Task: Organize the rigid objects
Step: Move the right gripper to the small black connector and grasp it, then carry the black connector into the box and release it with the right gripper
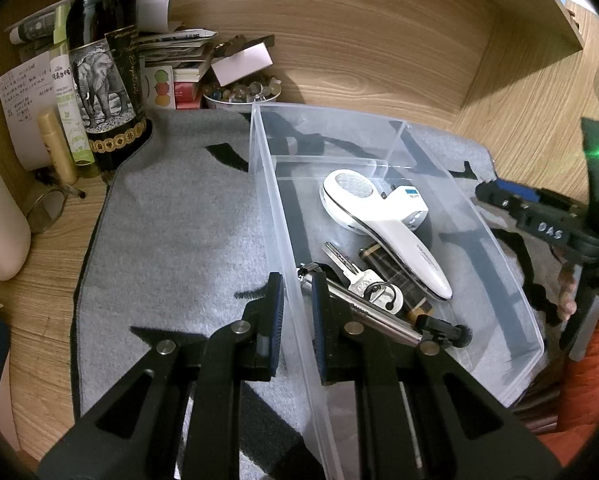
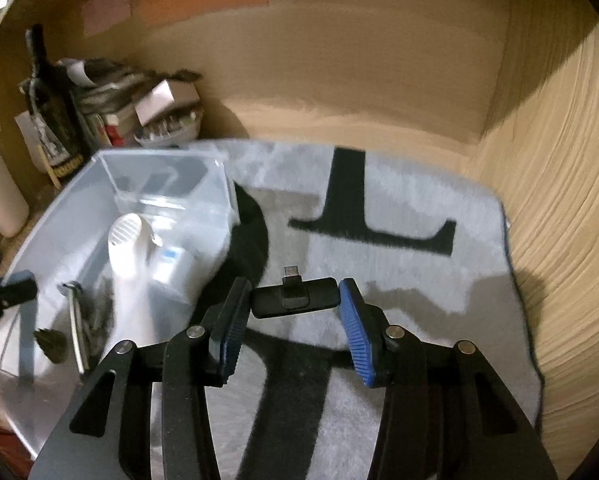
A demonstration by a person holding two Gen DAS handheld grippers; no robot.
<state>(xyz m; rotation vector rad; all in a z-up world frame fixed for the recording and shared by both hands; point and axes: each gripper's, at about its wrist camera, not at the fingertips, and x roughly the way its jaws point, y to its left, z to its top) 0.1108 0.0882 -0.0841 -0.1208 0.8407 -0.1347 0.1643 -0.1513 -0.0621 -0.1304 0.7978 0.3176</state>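
A: Layout, big to small?
B: Wood-grain surface. One grey fleecy mat with black letter shapes. On it, one clear rigid plastic bin, rectangular, with a clear divider near the far end.

A: Bin contents?
B: One white glossy handheld device with a round perforated head and long handle. One brushed-metal cylindrical tool with a black tip. One dark flat bar with gold ends, under the handle. One silver key on a ring.

A: Outside the bin?
B: One small black matte dongle, rectangular, connector plug on top. It's just above the mat, right of the bin.

A: Hand-held grippers?
B: Two. Left hand-held gripper is clamped on the bin's near-left wall, one ribbed blue pad inside, one outside. Right hand-held gripper is clamped on the dongle's two short ends.

A: Clutter?
B: Far-left corner: one dark glass bottle with an elephant label, stacked papers, one bowl of glass marbles.
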